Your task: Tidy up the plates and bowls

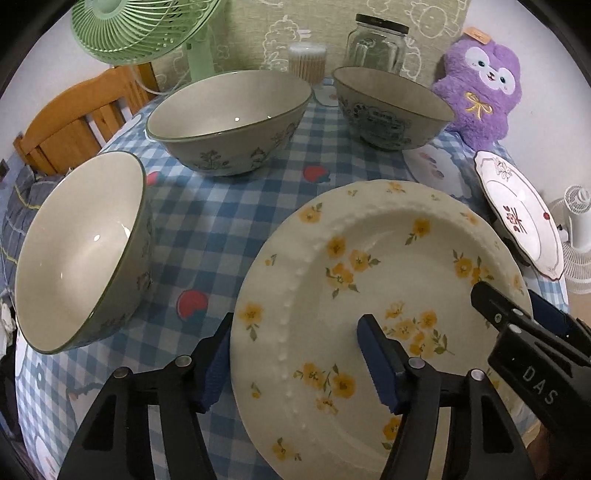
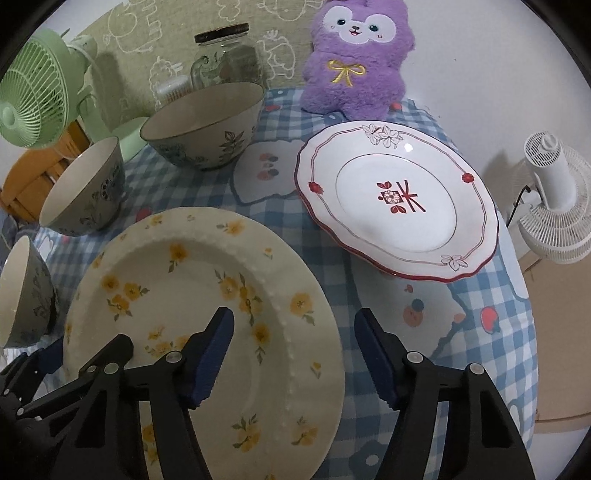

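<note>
A cream plate with yellow flowers (image 1: 369, 280) lies on the checked tablecloth (image 1: 236, 206). My left gripper (image 1: 297, 325) is open and straddles the plate's left rim, one finger outside and one over the dish. My right gripper (image 2: 294, 315) is open and straddles the same plate (image 2: 177, 288) at its right rim; in the left wrist view the right gripper (image 1: 508, 299) shows at the far side. A white plate with a red edge (image 2: 399, 206) sits beyond, to the right. Three floral bowls stand to the left and behind: near (image 1: 77, 254), middle (image 1: 229, 118), far (image 1: 391, 107).
A green fan (image 1: 140, 29), a glass jar (image 1: 376, 44) and a tub of cotton swabs (image 1: 308, 61) line the back wall. A purple plush toy (image 2: 354, 59) sits at the back right. A white fan (image 2: 554, 199) stands off the table's right edge, a wooden chair (image 1: 81, 114) to the left.
</note>
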